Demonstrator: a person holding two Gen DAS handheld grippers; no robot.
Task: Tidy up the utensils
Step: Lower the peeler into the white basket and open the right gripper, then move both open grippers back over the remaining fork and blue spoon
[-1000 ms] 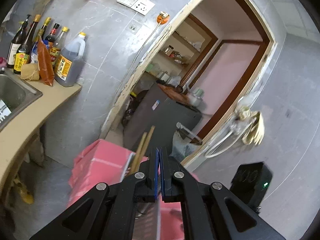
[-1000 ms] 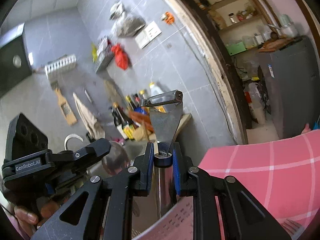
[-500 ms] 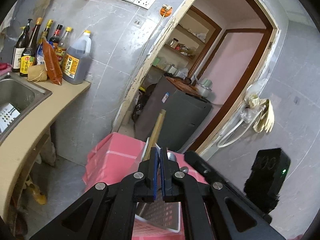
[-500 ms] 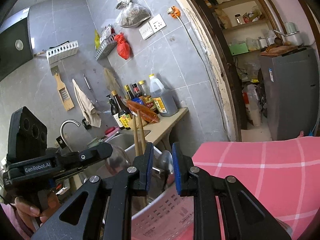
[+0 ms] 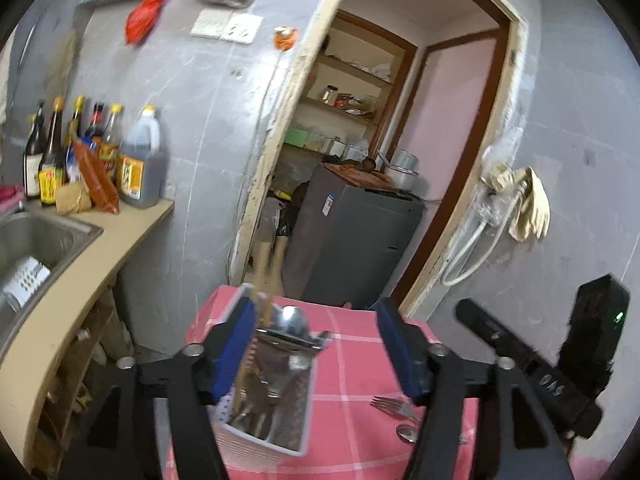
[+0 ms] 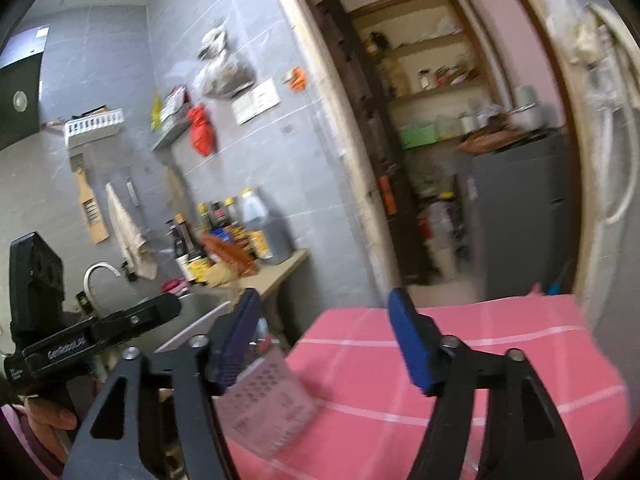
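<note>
A white perforated utensil holder (image 5: pixel 264 436) stands on the pink checked tablecloth (image 5: pixel 352 364). It holds wooden chopsticks (image 5: pixel 269 268), a metal ladle (image 5: pixel 294 318) and a metal spatula (image 5: pixel 276 364). A fork (image 5: pixel 394 406) and a spoon (image 5: pixel 407 434) lie on the cloth to its right. My left gripper (image 5: pixel 316 340) hovers just above and behind the holder, its jaws opening with nothing pressed between the blue pads. My right gripper (image 6: pixel 324 336) is also opening and holds nothing. The blurred holder (image 6: pixel 268 400) sits low beside its left finger.
A counter (image 5: pixel 80 276) with a steel sink (image 5: pixel 36 236) and several sauce bottles (image 5: pixel 100 160) runs along the left. Behind the table a doorway leads to a grey cabinet (image 5: pixel 352 240) and shelves. A hand (image 6: pixel 44 412) holds the left gripper's body (image 6: pixel 100 332).
Both grippers went from shut to wide open. The right one let go of the spatula, which now stands in the holder. Both drew back and rose, so the holder and cloth show.
</note>
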